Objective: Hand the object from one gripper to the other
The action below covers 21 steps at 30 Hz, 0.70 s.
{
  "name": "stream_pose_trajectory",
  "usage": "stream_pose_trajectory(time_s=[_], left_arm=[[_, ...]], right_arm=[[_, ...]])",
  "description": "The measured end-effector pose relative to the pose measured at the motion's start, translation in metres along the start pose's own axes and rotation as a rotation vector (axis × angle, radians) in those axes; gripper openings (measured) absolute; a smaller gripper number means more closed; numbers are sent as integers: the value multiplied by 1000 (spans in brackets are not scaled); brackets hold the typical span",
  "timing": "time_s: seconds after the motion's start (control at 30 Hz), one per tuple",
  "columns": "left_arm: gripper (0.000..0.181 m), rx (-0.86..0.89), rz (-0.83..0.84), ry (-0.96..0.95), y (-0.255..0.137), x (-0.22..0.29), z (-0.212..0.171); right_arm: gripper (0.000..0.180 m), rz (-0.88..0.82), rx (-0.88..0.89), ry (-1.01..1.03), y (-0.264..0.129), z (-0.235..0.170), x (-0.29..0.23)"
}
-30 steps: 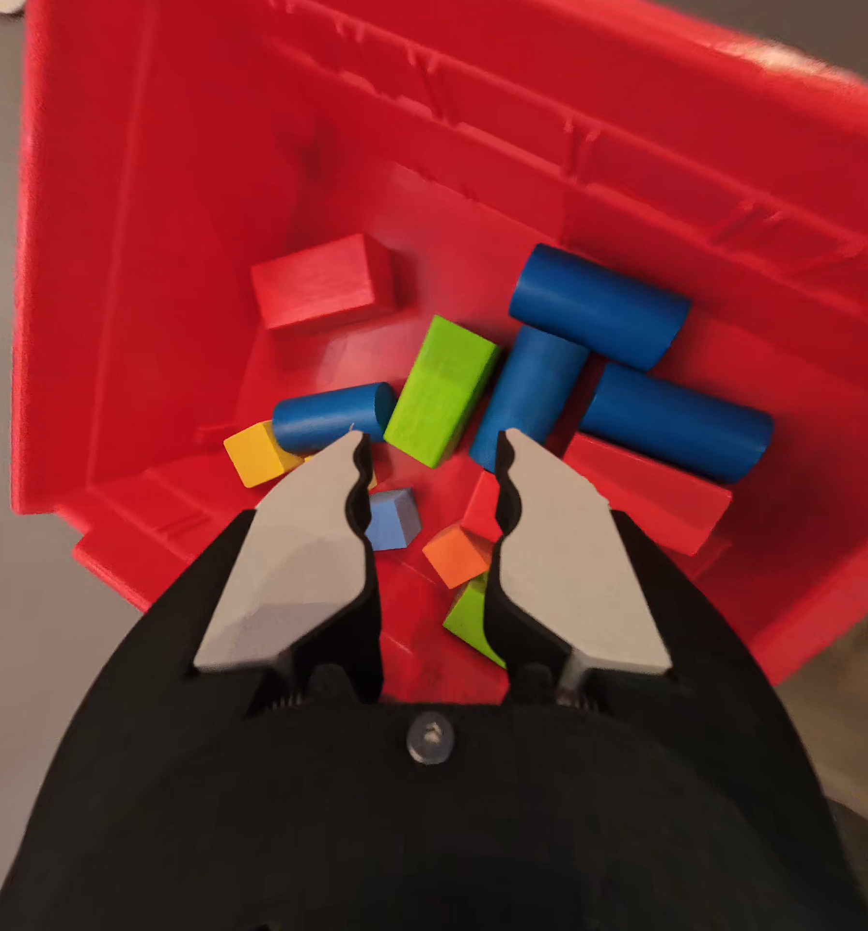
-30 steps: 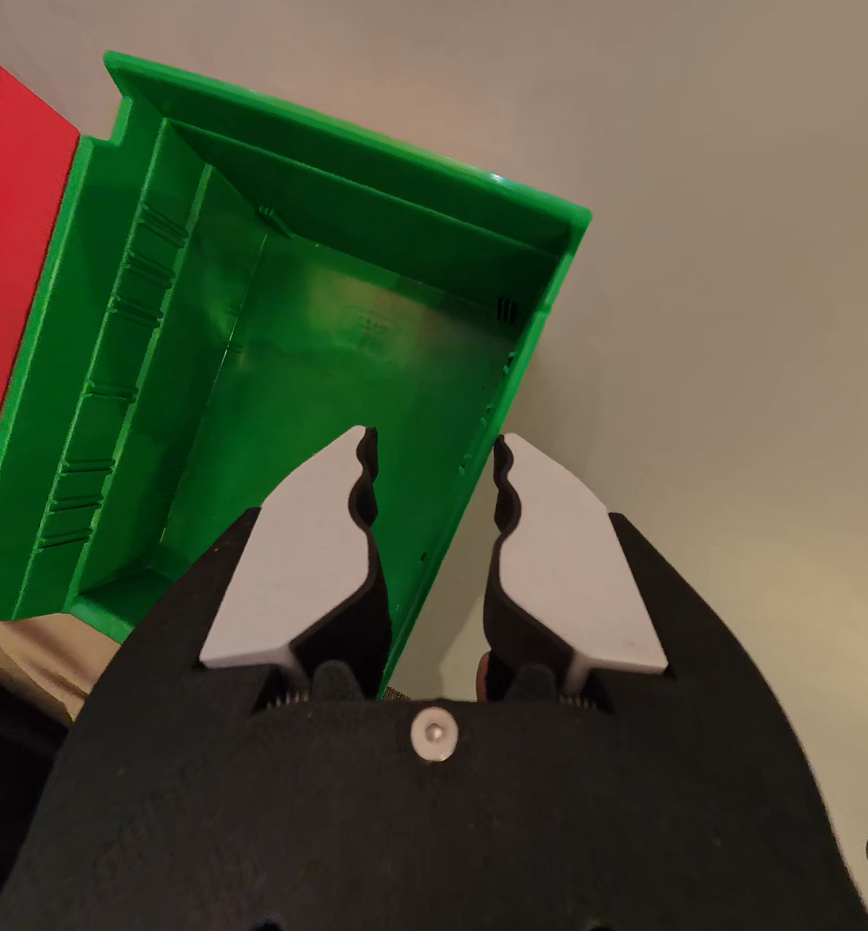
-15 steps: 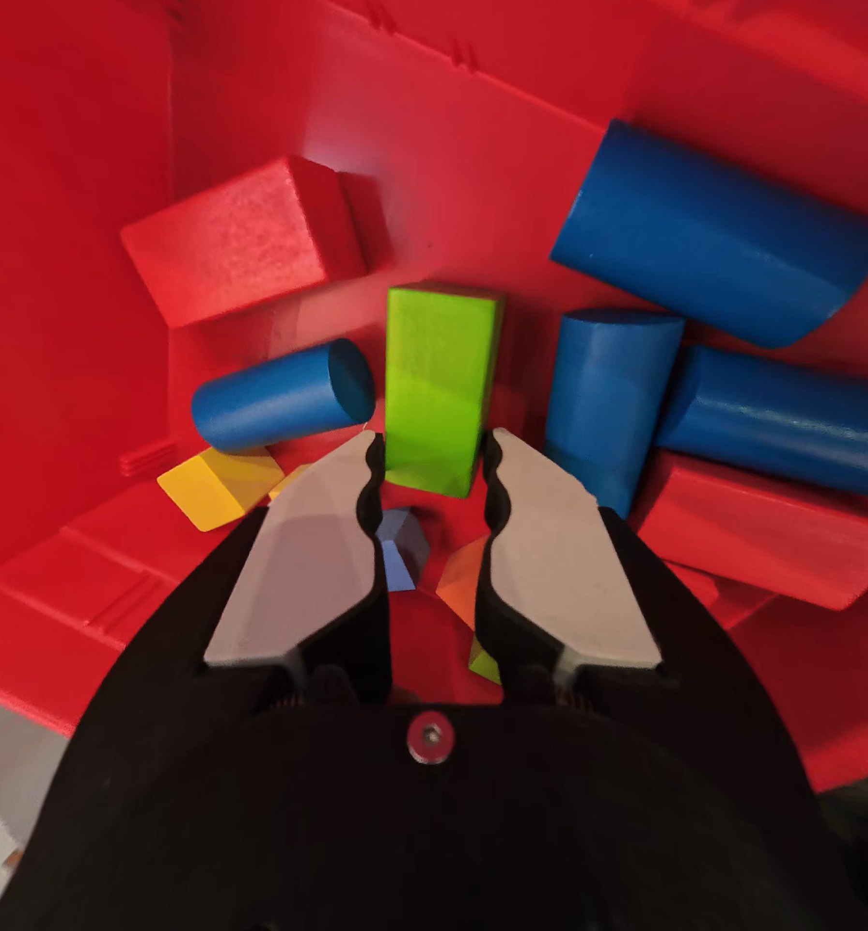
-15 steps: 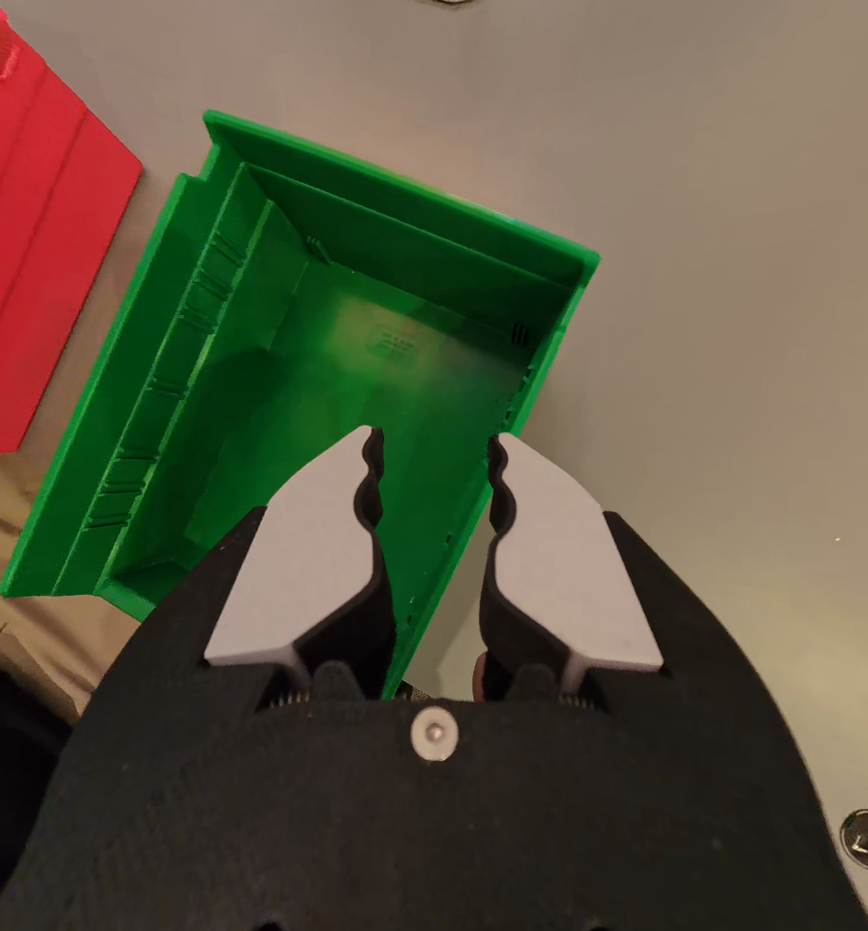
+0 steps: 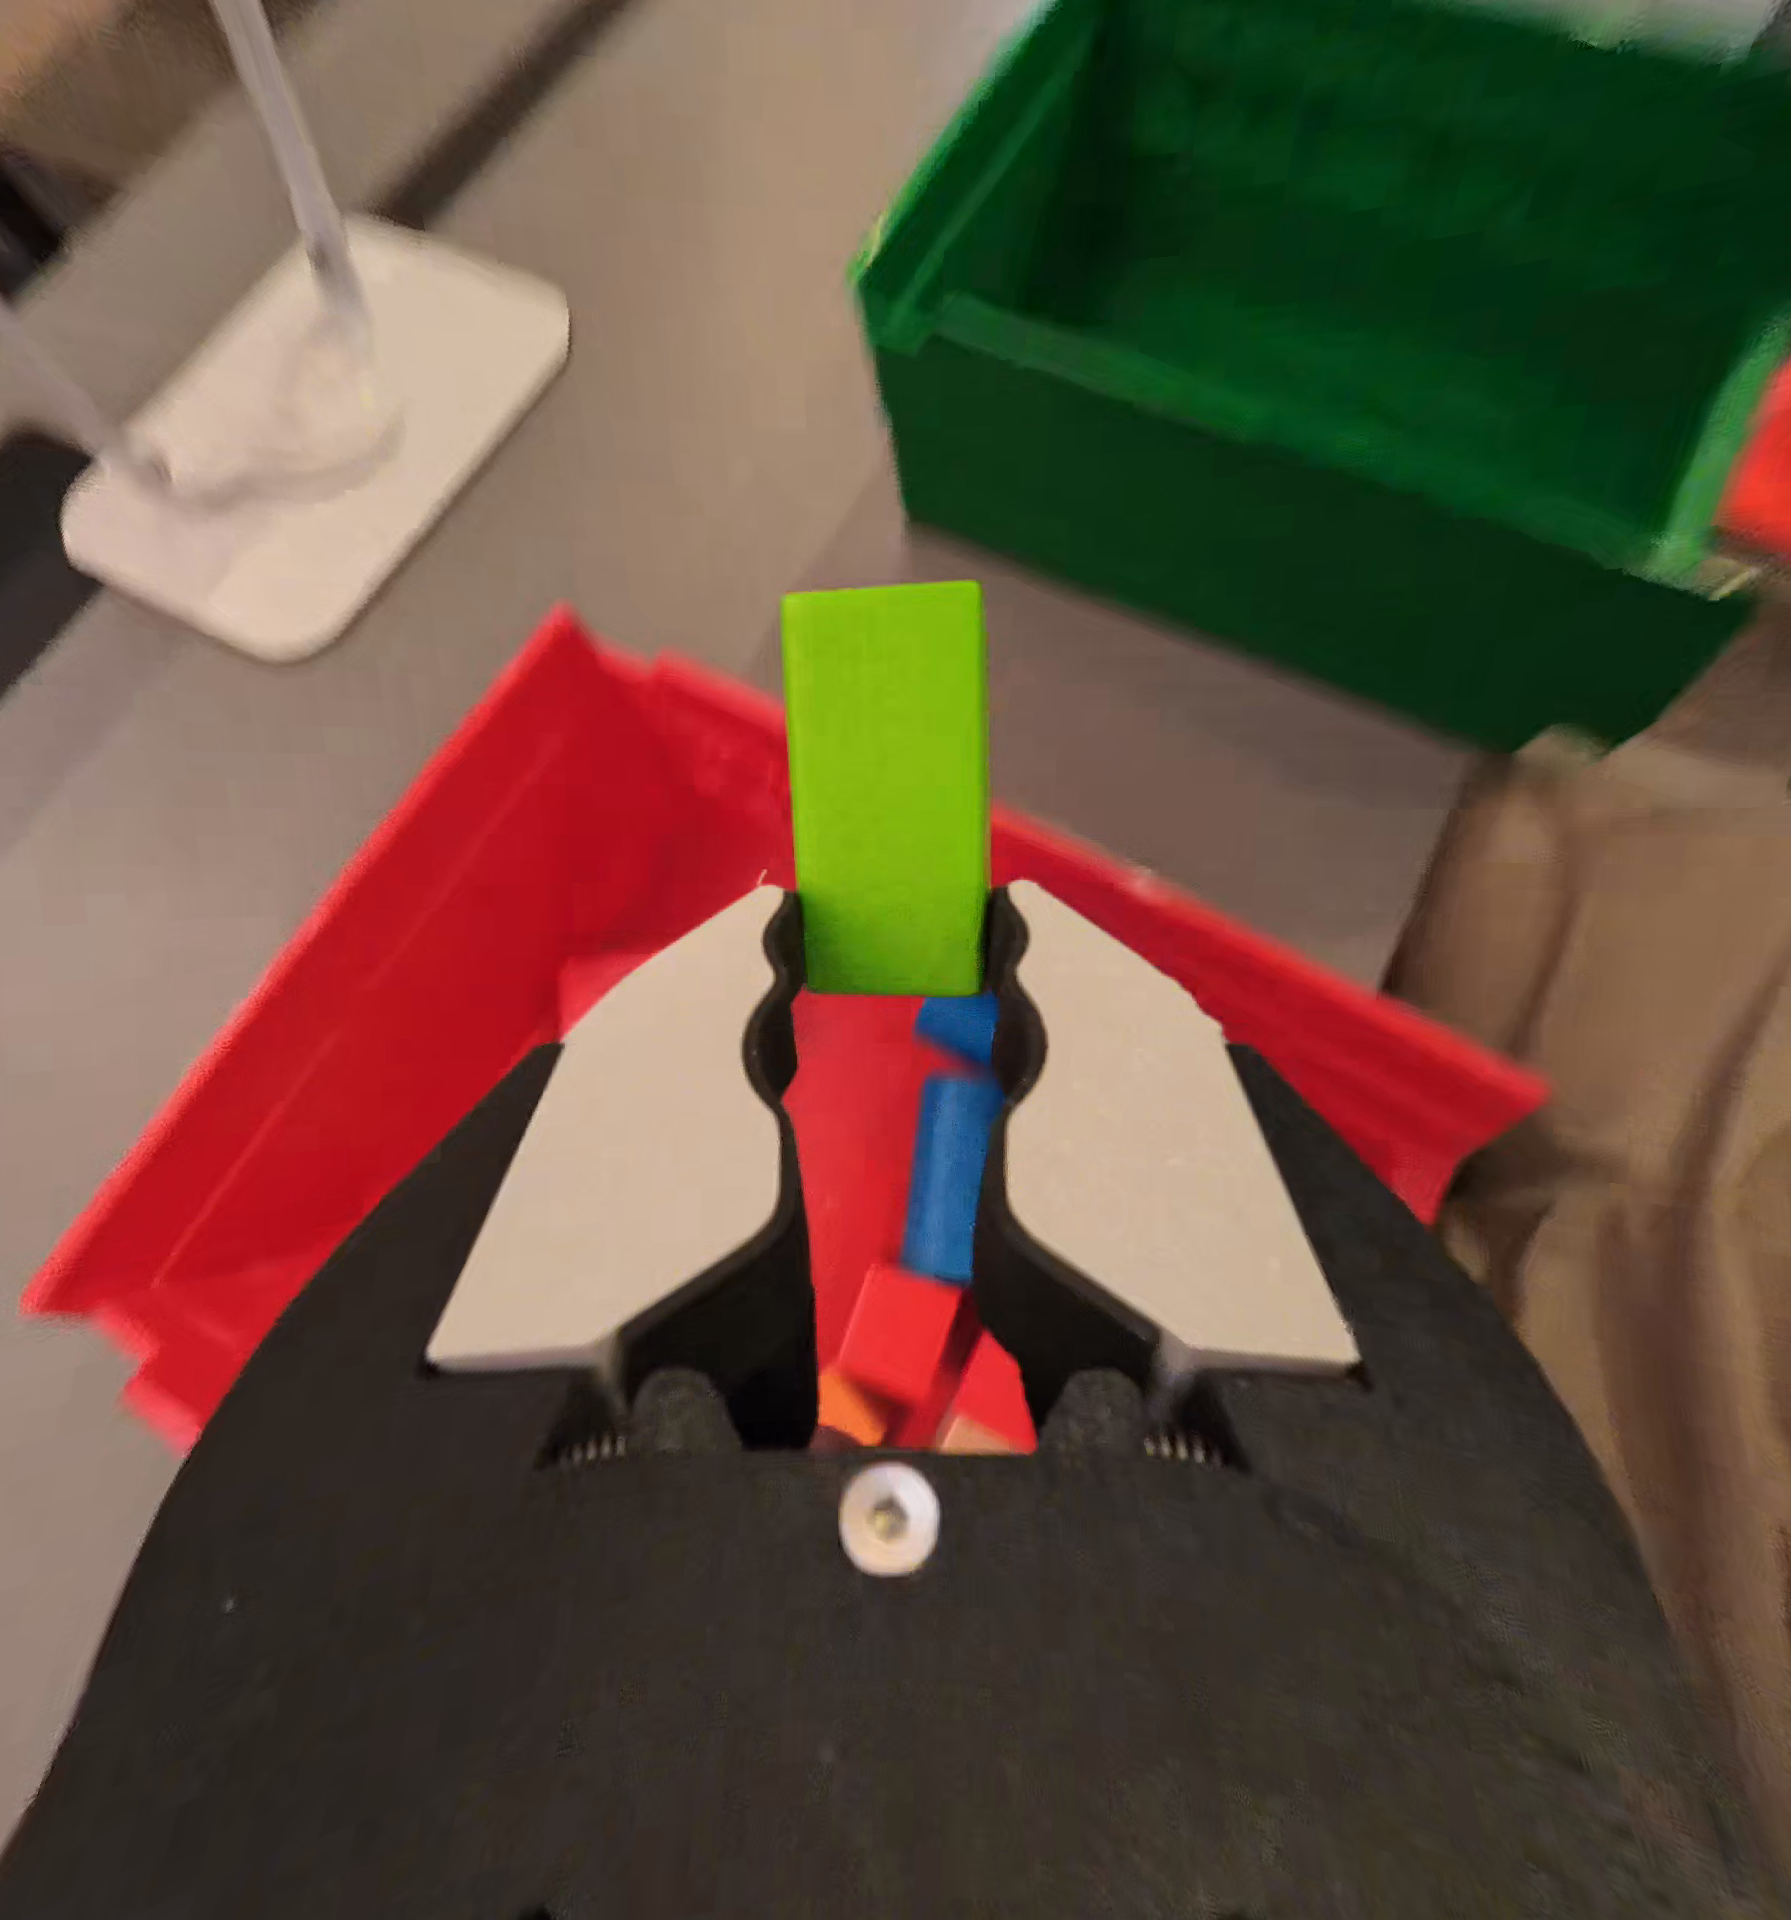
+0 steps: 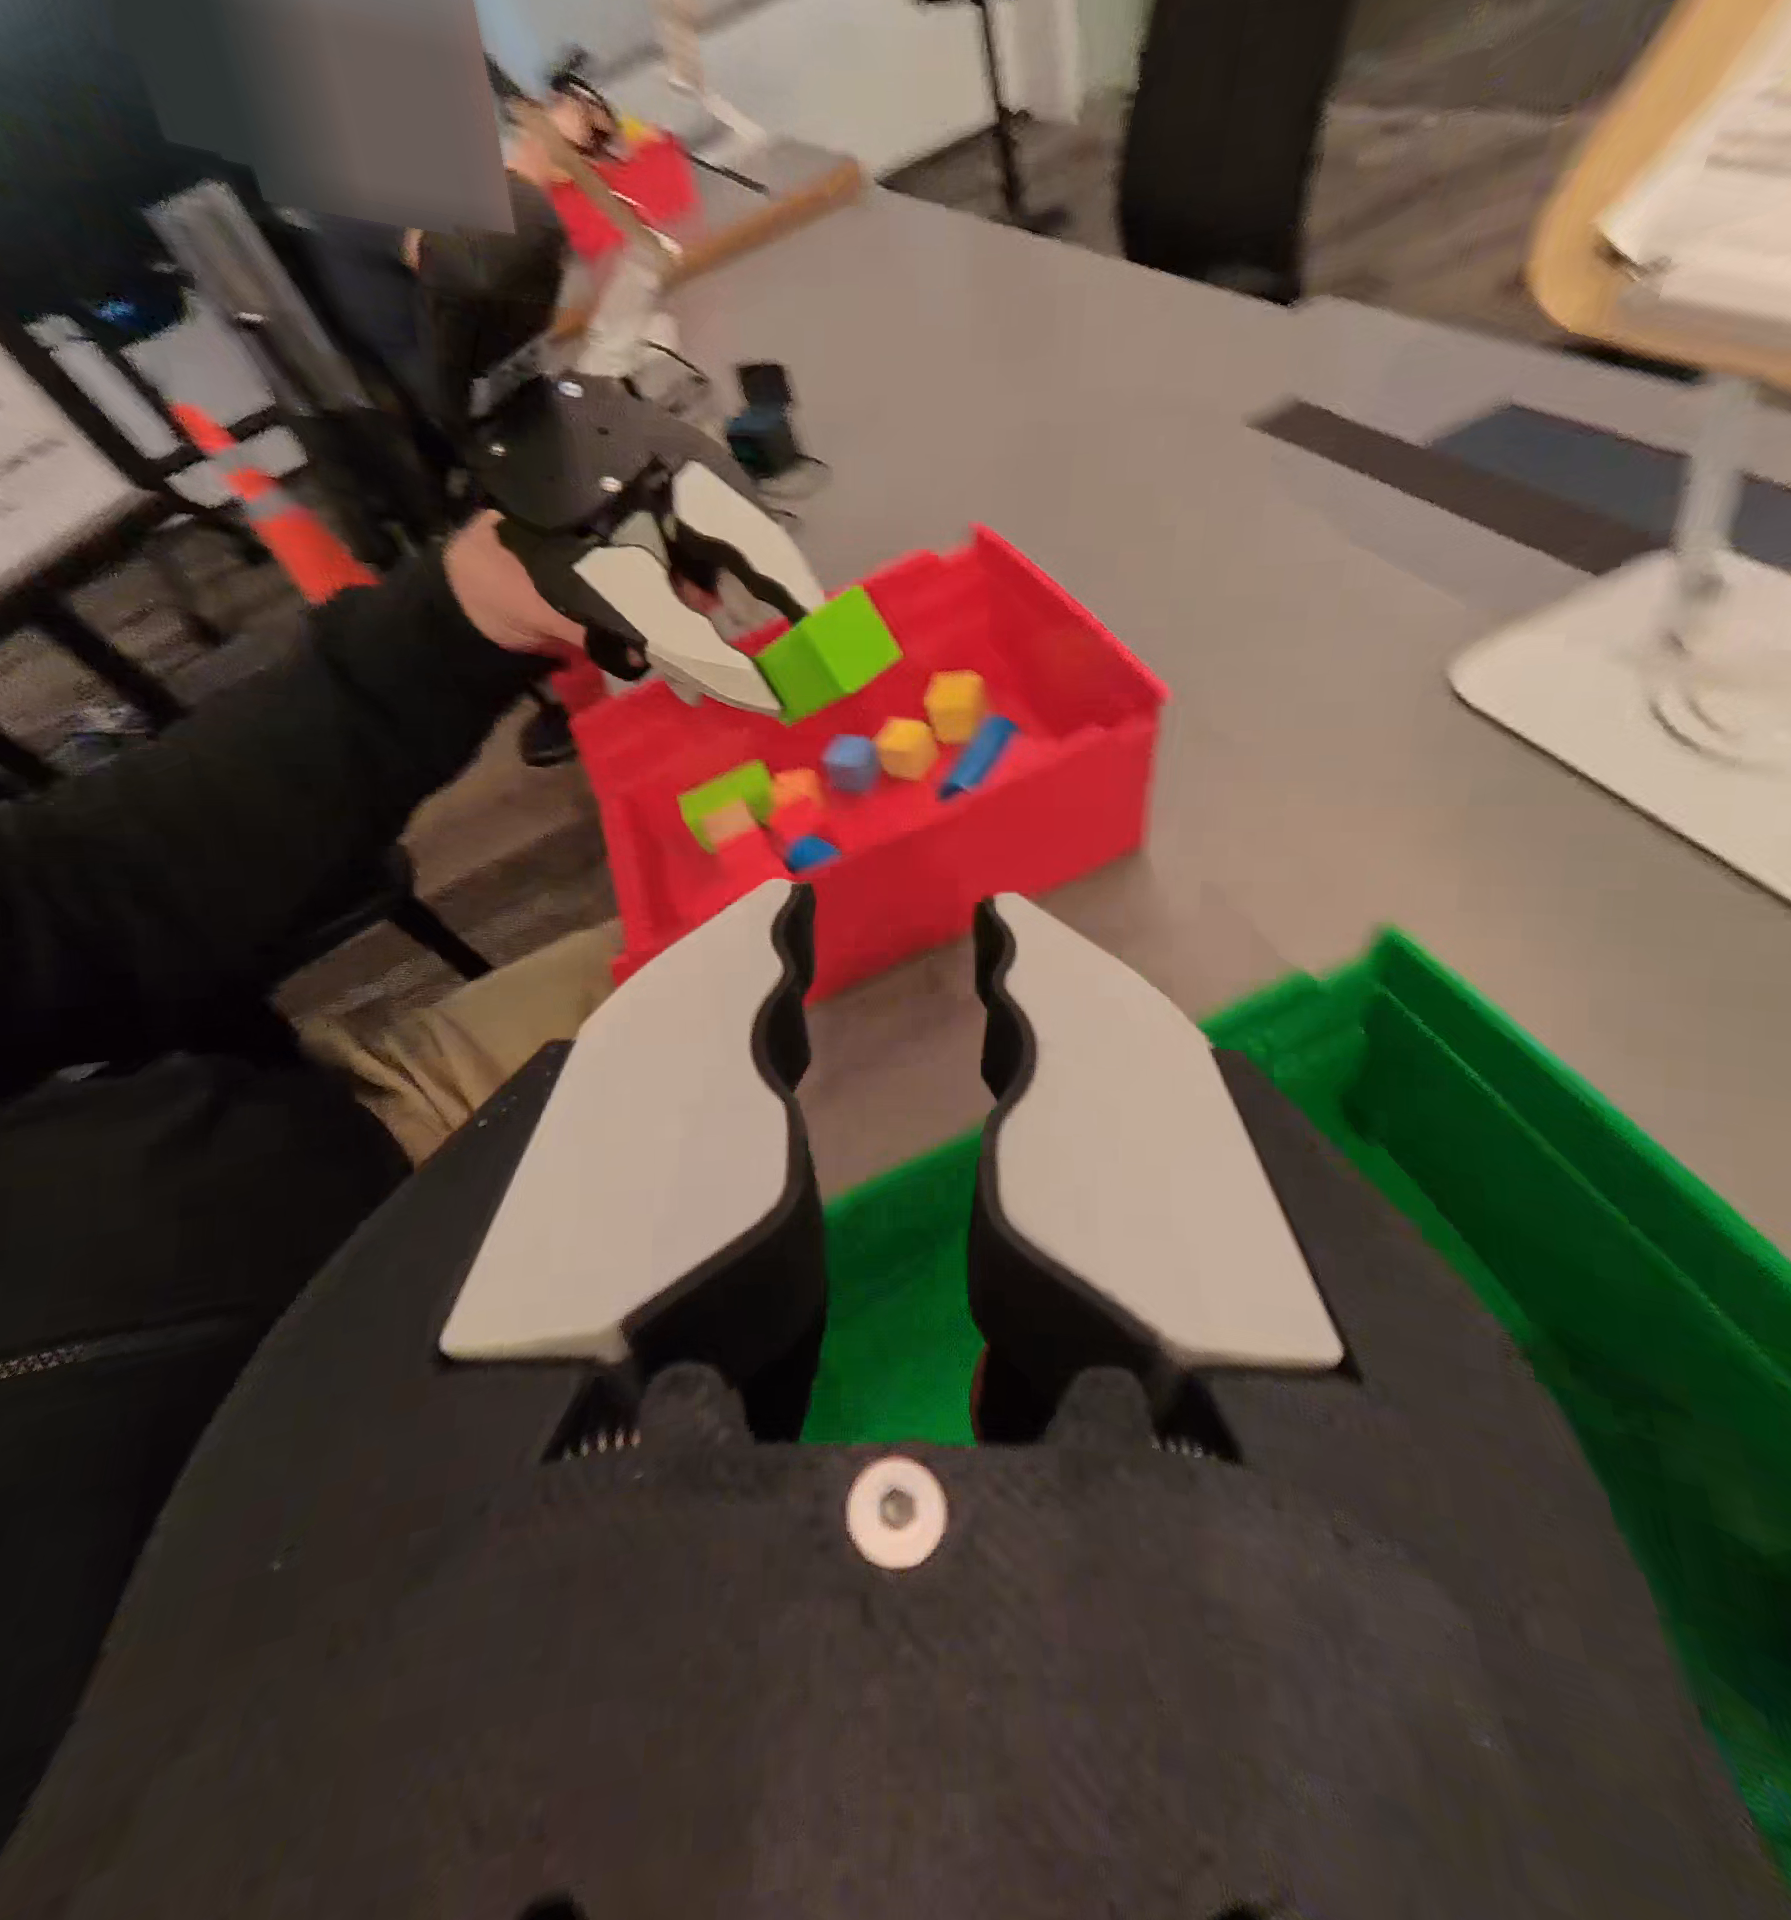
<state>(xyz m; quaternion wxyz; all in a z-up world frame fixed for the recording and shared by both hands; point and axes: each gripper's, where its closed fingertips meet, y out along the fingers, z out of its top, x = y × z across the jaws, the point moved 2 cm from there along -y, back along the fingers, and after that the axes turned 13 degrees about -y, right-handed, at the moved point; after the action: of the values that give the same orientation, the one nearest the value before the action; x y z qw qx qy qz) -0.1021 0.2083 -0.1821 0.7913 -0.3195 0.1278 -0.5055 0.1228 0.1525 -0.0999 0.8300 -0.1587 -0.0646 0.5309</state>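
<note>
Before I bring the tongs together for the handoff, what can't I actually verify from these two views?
- Left wrist view: most blocks in the red bin sit behind the left tongs holding the lime-green block.
- Left wrist view: the green bin is motion-blurred and cut off by the frame's edges.
- Right wrist view: the right tongs hide much of the green bin's floor.

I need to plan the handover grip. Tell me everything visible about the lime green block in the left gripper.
The lime green block is a plain rectangular bar, matte and painted-wood looking, unmarked. The left gripper pinches its near end between both fingertips, so most of its length juts forward, free. It hangs above the red bin, touching nothing else; the right gripper is open, apart from it.
</note>
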Motion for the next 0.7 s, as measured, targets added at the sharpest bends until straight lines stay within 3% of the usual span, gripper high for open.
stream_pose_trajectory(time_s=[0.03, 0.23, 0.37, 0.47, 0.7], left_arm=[[35, 76, -46, -1, -5, 13, 13], [34, 341, -240, -14, -25, 79, 65], [34, 331, -298, -24, -18, 107, 67], [34, 378, -321, -56, -21, 113, 70], [34, 411, -377, -86, -26, 121, 70]], right_arm=[[33, 39, 17, -27, 12, 6, -10], [39, 216, 100, -61, 67, 25, -56], [43, 269, 166, -68, 80, 36, -68], [30, 304, 186, -56, 78, 38, -68], [40, 376, 208, -34, 85, 43, -74]])
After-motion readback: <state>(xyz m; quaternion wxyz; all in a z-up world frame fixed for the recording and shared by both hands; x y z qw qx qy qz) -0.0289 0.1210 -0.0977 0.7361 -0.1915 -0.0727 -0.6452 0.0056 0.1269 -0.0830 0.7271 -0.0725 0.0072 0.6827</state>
